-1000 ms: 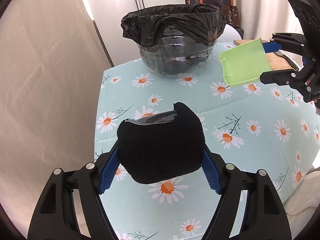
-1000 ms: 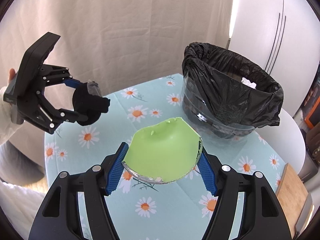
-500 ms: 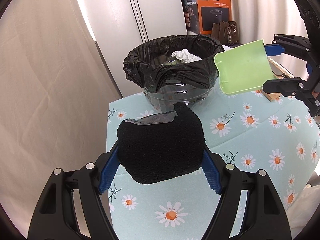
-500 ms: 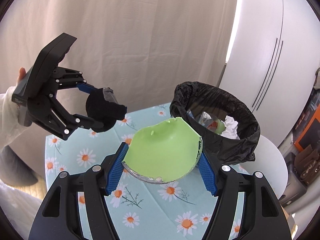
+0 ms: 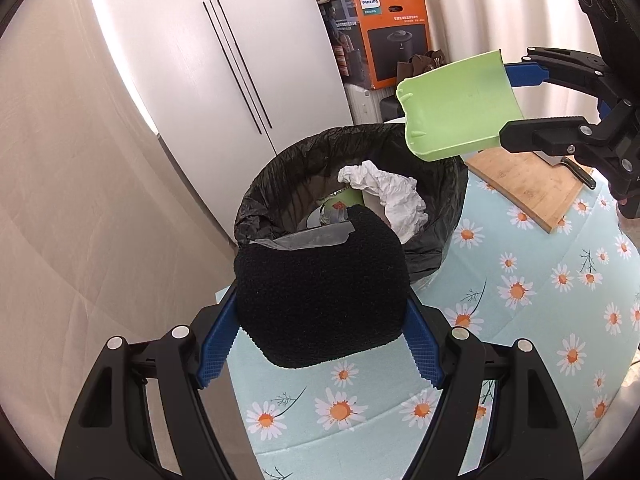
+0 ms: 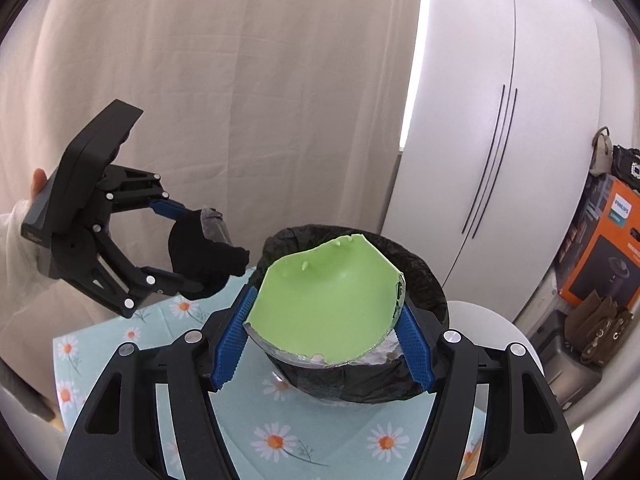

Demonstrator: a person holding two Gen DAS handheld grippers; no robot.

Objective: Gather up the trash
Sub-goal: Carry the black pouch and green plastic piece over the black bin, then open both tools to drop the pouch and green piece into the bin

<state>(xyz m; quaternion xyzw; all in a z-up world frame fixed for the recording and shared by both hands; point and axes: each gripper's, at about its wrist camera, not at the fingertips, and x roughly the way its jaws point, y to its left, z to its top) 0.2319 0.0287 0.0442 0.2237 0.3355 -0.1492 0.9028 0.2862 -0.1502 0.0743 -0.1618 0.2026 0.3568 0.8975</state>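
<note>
My left gripper (image 5: 322, 304) is shut on a black fuzzy pad (image 5: 320, 292) with a grey foil scrap on its top edge. It hangs just before the near rim of the bin (image 5: 448, 216), which is lined with a black bag and holds crumpled white paper (image 5: 388, 196). My right gripper (image 6: 324, 316) is shut on a curved green plastic piece (image 6: 328, 300) held above the bin (image 6: 428, 280). In the left wrist view that green piece (image 5: 456, 104) hangs over the bin's far right rim. In the right wrist view the left gripper (image 6: 188, 248) is left of the bin.
The bin stands on a table with a daisy-print cloth (image 5: 540, 300). A wooden cutting board (image 5: 532, 188) with a knife lies to the right of the bin. A white wardrobe (image 5: 224, 60), an orange box (image 5: 384, 32) and a beige curtain (image 6: 240, 100) stand behind.
Both grippers have risen and moved toward the bin with their loads. The bin's contents now show from above, and the green piece is over its rim.
</note>
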